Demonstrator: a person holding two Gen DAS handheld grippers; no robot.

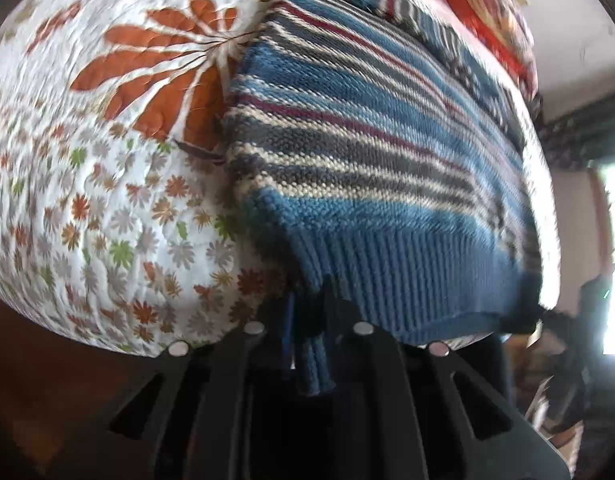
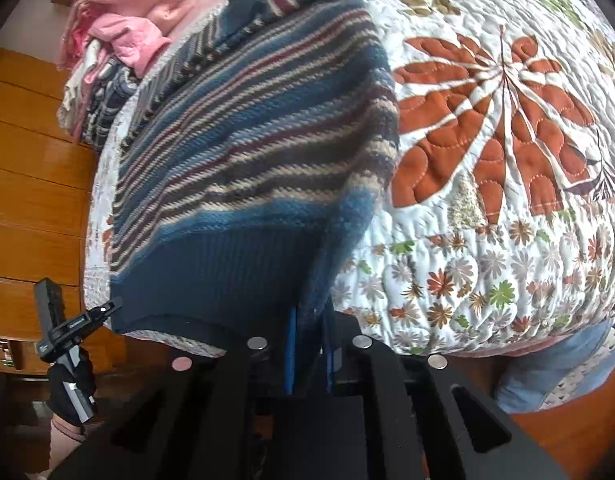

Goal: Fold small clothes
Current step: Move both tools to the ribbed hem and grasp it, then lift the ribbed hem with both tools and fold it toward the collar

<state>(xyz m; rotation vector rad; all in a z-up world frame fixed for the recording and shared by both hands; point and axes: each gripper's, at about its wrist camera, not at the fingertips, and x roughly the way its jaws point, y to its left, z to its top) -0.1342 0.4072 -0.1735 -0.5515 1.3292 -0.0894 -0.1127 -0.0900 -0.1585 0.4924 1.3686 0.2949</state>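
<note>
In the left wrist view the left tool (image 1: 307, 344) is closed on the ribbed hem of the striped knit sweater (image 1: 367, 152), which lies on the flowered quilt (image 1: 107, 200) of the bed, and in the right wrist view the right tool (image 2: 309, 344) pinches the same hem at its other corner, with a pile of pink clothes (image 2: 139, 20) behind.

The sweater's (image 1: 367, 168) far end is blurred and cut off; its hem corners are hidden between both grippers' fingers.

you have a blue knit sweater (image 1: 347, 152) with cream, grey and maroon stripes lying flat, ribbed hem nearest you, both hem corners lifted.
</note>
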